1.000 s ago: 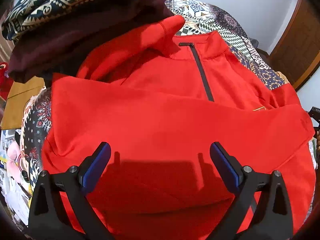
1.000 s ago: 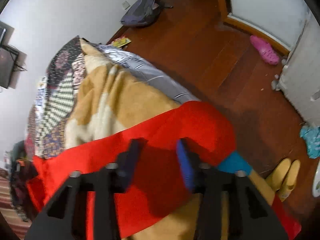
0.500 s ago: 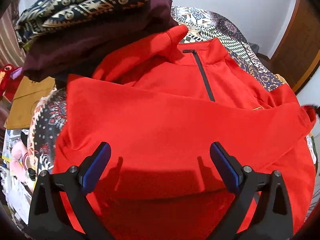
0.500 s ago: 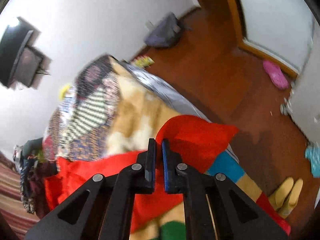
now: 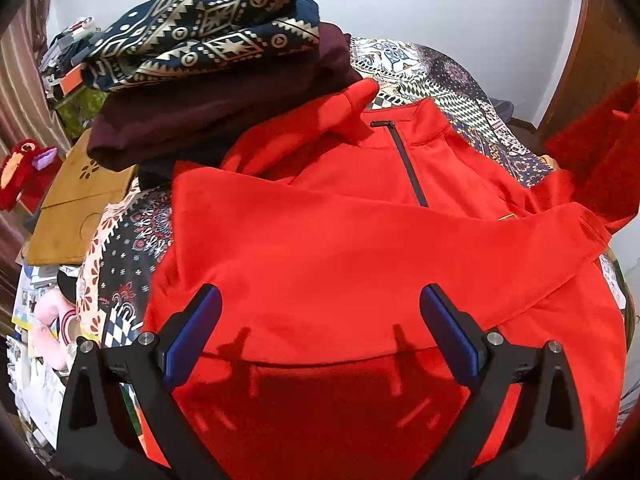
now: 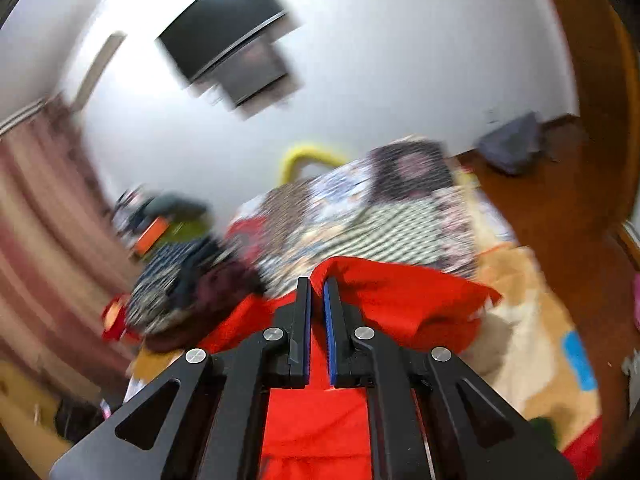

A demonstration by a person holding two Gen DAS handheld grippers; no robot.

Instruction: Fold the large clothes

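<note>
A red zip-neck pullover [image 5: 340, 240] lies spread on the patterned bedspread [image 5: 460, 92], one sleeve folded across its chest. My left gripper [image 5: 320, 320] is open and empty, hovering just above the pullover's lower part. My right gripper [image 6: 317, 304] is shut on the red pullover's edge [image 6: 400, 296] and holds it lifted above the bed; that raised fabric shows at the right edge of the left wrist view [image 5: 600, 152]. The right wrist view is motion-blurred.
A stack of folded clothes, maroon [image 5: 224, 108] under a navy patterned piece [image 5: 200, 36], sits at the pullover's far left. A wooden board [image 5: 80, 200] and a red plush toy [image 5: 24, 168] lie left. A tan blanket [image 6: 520, 320] covers the bed's right side.
My right gripper closed on the pullover's edge and lifted it, swinging up toward the wall. The left gripper stayed open and pulled back slightly, showing more of the stack.
</note>
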